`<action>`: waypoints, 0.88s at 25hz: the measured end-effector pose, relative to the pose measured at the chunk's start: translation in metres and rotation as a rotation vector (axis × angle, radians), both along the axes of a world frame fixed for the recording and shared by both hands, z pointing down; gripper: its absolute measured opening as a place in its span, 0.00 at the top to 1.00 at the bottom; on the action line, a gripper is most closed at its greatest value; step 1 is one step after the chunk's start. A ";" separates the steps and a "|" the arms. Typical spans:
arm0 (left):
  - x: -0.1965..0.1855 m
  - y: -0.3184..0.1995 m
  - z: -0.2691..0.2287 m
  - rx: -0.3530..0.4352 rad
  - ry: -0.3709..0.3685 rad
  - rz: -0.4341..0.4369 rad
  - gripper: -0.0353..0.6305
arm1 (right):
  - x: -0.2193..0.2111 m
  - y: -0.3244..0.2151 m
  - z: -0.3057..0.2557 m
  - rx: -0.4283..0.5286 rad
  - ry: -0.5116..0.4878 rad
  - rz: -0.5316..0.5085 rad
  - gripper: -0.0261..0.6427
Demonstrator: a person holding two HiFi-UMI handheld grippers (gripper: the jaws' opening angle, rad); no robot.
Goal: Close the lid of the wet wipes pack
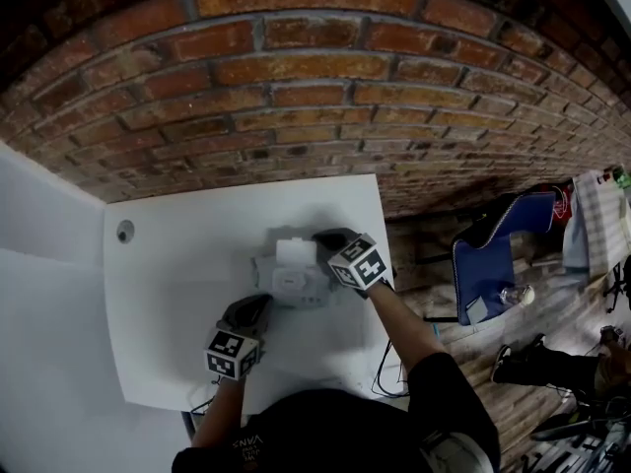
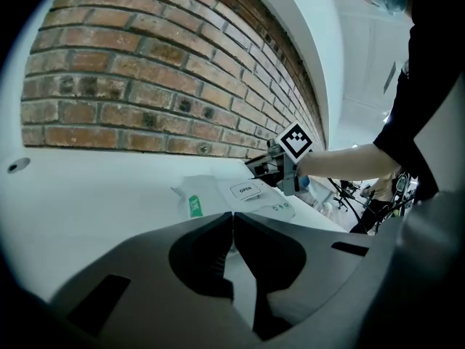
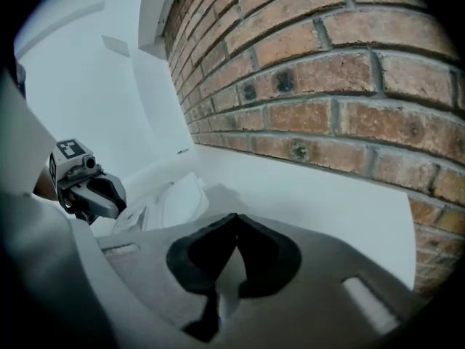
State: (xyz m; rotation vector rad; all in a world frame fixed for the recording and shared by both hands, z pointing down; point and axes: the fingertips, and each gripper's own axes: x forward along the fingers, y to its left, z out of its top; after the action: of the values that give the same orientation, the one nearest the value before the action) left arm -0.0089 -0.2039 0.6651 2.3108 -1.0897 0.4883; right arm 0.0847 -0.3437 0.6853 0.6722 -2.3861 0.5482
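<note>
Closest in, the left gripper [image 1: 262, 304] is hovering just beside the near edge of the wet wipes pack [image 1: 291, 284], jaws pressed together on nothing. The right gripper [image 1: 322, 236], likewise pinched empty, is sitting beside the lid [image 1: 296, 252], which seems to be standing raised. The pack is lying mid-bench [image 1: 177, 264]. Closing is probably just beginning: the lid is needing a flat downward push. Nothing is blocking; a blue chair [image 1: 493, 254] is standing well apart.

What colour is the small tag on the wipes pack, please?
Green; the tag shows best in the left gripper view.
</note>
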 end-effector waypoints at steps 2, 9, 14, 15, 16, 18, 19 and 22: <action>-0.001 0.001 0.000 -0.007 -0.005 -0.004 0.93 | 0.000 0.001 -0.006 0.009 -0.012 0.009 0.96; 0.002 0.001 0.000 -0.001 0.005 0.004 0.93 | 0.000 0.009 -0.030 0.058 -0.066 0.010 0.96; 0.001 0.004 0.000 -0.014 -0.005 0.014 0.93 | -0.012 0.026 -0.053 0.095 -0.130 -0.034 0.96; 0.001 0.004 0.000 -0.013 -0.004 0.015 0.93 | -0.013 0.029 -0.056 0.101 -0.132 -0.040 0.96; 0.002 0.004 -0.001 -0.011 -0.001 0.015 0.93 | -0.015 0.032 -0.058 0.105 -0.133 -0.045 0.96; 0.002 0.004 -0.001 -0.008 0.002 0.014 0.93 | -0.018 0.037 -0.062 0.112 -0.135 -0.053 0.96; 0.002 0.004 -0.001 -0.007 0.002 0.014 0.93 | -0.020 0.040 -0.064 0.115 -0.135 -0.055 0.96; 0.002 0.004 -0.003 -0.007 0.008 0.012 0.93 | -0.023 0.046 -0.069 0.118 -0.142 -0.057 0.96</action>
State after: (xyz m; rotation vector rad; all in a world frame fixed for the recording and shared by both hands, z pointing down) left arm -0.0066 -0.1998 0.6623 2.3128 -1.0692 0.4858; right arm 0.0616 -0.2978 0.6168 0.6329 -2.5787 0.4467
